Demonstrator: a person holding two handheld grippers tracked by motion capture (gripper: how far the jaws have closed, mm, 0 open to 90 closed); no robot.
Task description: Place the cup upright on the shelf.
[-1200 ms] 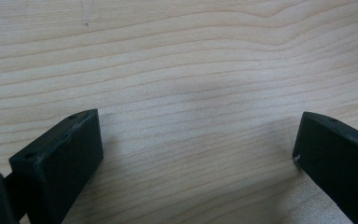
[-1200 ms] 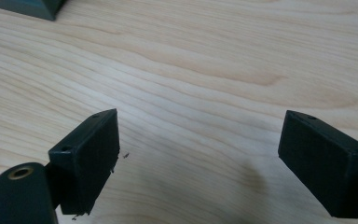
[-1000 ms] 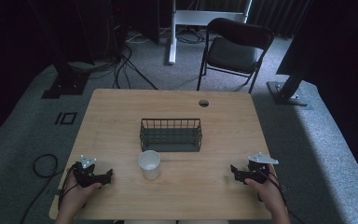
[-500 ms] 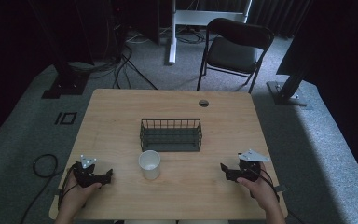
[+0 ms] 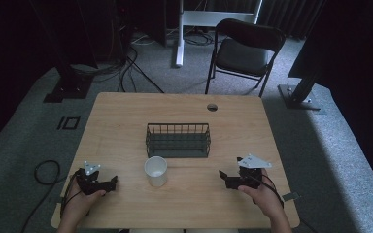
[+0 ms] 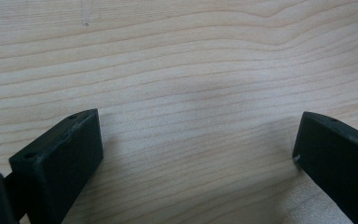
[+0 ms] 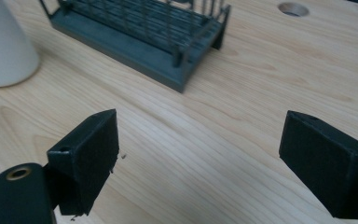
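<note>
A white cup point(image 5: 155, 171) stands upright on the wooden table point(image 5: 126, 121), just in front of a dark wire basket point(image 5: 178, 140). My left gripper point(image 5: 110, 182) rests low at the front left, open, with bare wood between its jaws point(image 6: 196, 140). At the front right my right gripper point(image 5: 223, 178) is open and points left toward the cup. Its own view has the cup point(image 7: 4, 46) at upper left and the basket point(image 7: 144, 32) ahead, with nothing between the jaws.
A round cable hole point(image 5: 212, 107) sits near the table's far edge. Beyond the table stand a black folding chair point(image 5: 245, 48) and a white desk leg point(image 5: 179, 34). Cables point(image 5: 43, 170) lie on the carpet at the left.
My right gripper has moved left and a little forward, toward the cup. The left gripper, cup and basket have stayed put.
</note>
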